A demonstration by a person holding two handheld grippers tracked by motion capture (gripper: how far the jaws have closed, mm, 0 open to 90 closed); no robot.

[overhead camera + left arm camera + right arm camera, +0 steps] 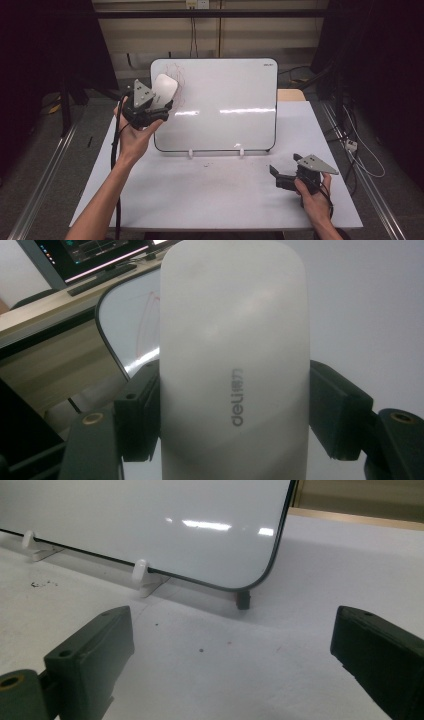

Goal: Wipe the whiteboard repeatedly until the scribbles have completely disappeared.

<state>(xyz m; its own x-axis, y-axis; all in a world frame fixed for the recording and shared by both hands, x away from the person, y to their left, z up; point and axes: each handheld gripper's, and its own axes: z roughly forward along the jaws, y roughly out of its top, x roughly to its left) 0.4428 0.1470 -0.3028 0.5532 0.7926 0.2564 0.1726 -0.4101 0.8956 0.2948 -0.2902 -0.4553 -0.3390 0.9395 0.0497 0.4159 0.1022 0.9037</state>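
Note:
A white board eraser [165,88] marked "deli" [233,365] is clamped between the jaws of my left gripper [159,106], which is shut on it. It is held up against the upper left corner of the upright whiteboard [225,95], beside faint red scribbles [179,80]. In the left gripper view the eraser stands between both black jaws, with the red marks [147,320] on the board's corner behind it. My right gripper [276,176] rests low on the table at the right with its jaws apart and nothing between them [230,650]; the whiteboard's lower corner [150,525] is ahead of it.
The whiteboard stands on small white clips [191,153] at the back of the white table [215,200]. A few dark crumbs [206,163] lie in front of it. A monitor [90,257] on a desk is visible far off. Dark rails run along both table sides.

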